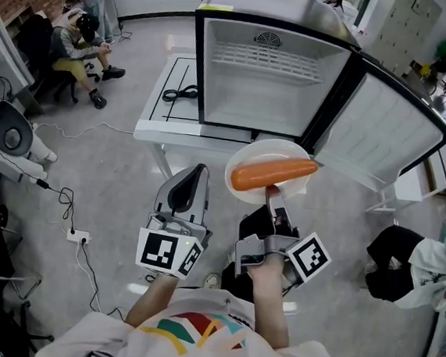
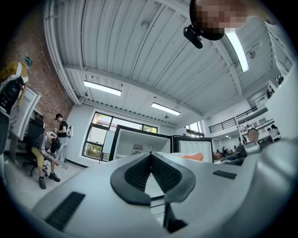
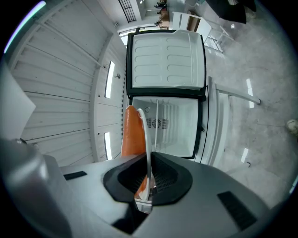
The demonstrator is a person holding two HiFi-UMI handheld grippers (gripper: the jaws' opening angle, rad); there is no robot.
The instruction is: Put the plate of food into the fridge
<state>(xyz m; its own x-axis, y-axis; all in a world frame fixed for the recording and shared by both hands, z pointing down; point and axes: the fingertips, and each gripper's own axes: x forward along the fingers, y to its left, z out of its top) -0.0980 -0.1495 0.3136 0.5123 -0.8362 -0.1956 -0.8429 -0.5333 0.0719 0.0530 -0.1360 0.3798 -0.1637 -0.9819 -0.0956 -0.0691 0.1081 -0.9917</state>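
A white plate (image 1: 259, 150) carrying a long orange sausage (image 1: 274, 175) hangs in the air just before the open fridge (image 1: 272, 76). My right gripper (image 1: 271, 192) is shut on the plate's near rim. The right gripper view has the plate (image 3: 148, 135) edge-on between the pads, the sausage (image 3: 132, 132) to its left and the empty white fridge interior (image 3: 174, 123) beyond. The fridge door (image 1: 384, 134) swings wide to the right. My left gripper (image 1: 200, 170) hovers left of the plate, shut and empty, its fingertips (image 2: 150, 155) meeting in the left gripper view.
The fridge stands on a white table (image 1: 165, 125) with a black cable (image 1: 180, 93) lying on its left part. People sit at the far left (image 1: 79, 42) and another at the right edge (image 1: 426, 264). A power strip (image 1: 78, 237) and cords lie on the floor.
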